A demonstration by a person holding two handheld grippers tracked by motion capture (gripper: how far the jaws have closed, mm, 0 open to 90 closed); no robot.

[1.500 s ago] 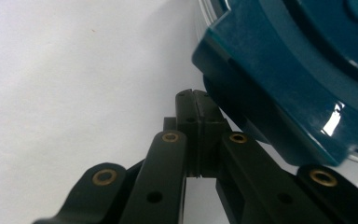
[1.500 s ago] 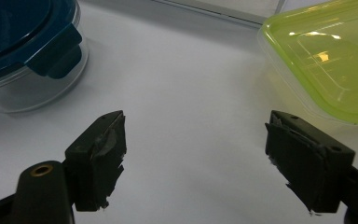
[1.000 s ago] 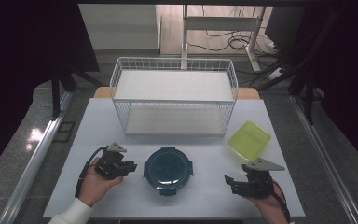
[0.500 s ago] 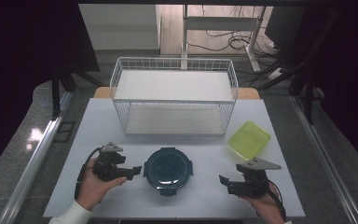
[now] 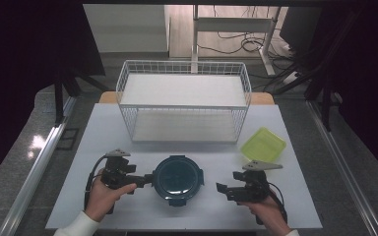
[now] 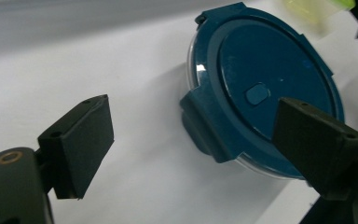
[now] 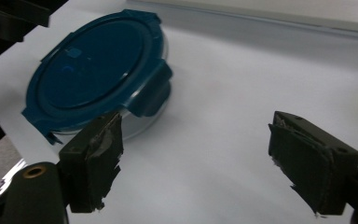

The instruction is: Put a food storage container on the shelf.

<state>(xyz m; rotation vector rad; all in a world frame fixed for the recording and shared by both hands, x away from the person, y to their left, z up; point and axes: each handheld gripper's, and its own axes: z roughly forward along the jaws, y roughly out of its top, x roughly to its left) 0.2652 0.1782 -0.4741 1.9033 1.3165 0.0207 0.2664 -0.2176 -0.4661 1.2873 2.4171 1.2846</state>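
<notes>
A round clear container with a dark blue clip-on lid (image 5: 178, 177) sits at the front middle of the white table (image 5: 103, 128). My left gripper (image 5: 146, 180) is open just left of it, jaws pointing at its left clip; in the left gripper view the lid (image 6: 265, 88) lies close ahead, one jaw overlapping its near edge. My right gripper (image 5: 221, 189) is open to the container's right, a short gap away; in the right gripper view the lid (image 7: 93, 70) lies ahead to the left, with bare table between the jaws.
A white wire basket (image 5: 184, 101) stands at the back middle of the table. A yellow-green square container (image 5: 263, 144) lies right of it, just behind my right hand. Table edges run close to both hands at the front.
Both grippers have moved inward toward the blue-lidded container. The left one now reaches its left clip; the right one has closed part of the gap.
</notes>
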